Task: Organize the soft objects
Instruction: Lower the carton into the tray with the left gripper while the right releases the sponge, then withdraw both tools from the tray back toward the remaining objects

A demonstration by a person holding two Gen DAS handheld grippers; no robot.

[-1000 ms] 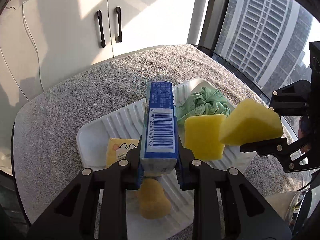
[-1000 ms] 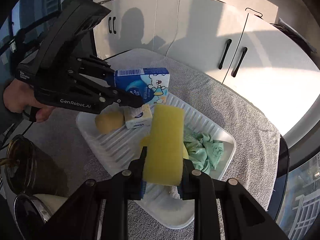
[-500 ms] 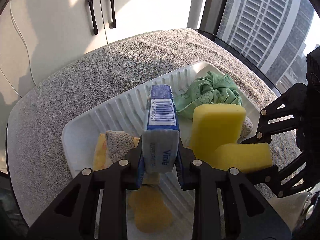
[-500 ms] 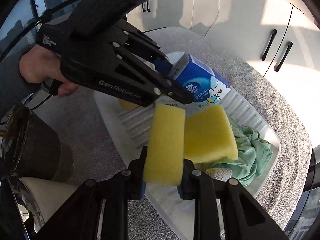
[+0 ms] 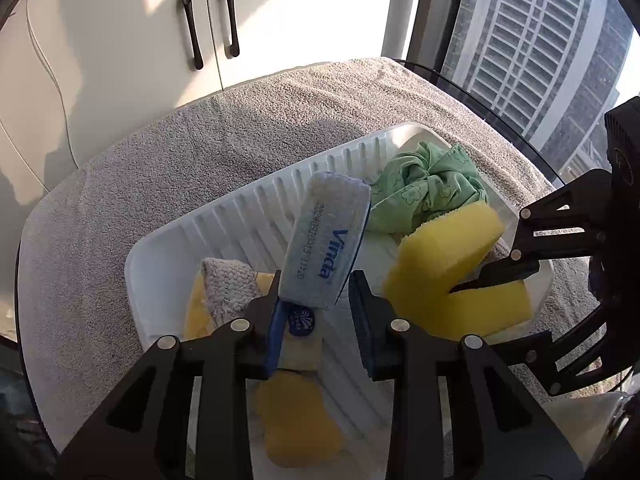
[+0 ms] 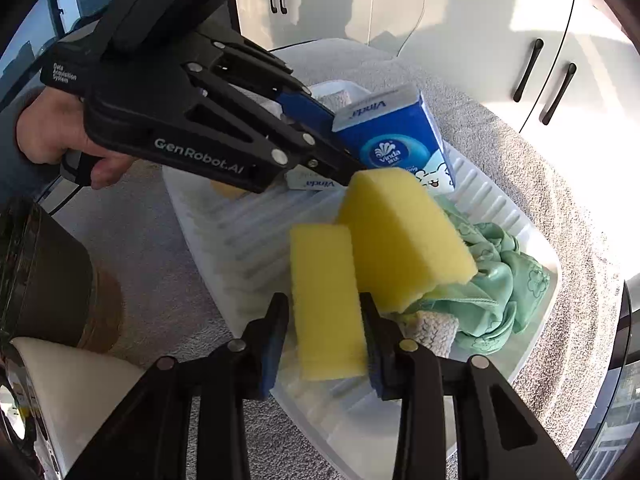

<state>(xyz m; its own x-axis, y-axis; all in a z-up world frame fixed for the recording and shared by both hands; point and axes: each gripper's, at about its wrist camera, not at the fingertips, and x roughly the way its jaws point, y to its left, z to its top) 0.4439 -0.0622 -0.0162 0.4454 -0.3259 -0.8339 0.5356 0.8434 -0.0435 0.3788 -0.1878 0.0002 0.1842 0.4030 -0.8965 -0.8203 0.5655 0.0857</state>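
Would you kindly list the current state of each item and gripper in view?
Left gripper: jaws opening, tissue pack tilted between them.
Right gripper: jaws opening, yellow sponge upright between them.
Second sponge: leaning on green cloth.
Green cloth: crumpled in white tray.

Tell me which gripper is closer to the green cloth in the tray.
Right. The right gripper straddles a yellow sponge just beside the green cloth; the left gripper, jaws opening around the tissue pack, is further along the tray.
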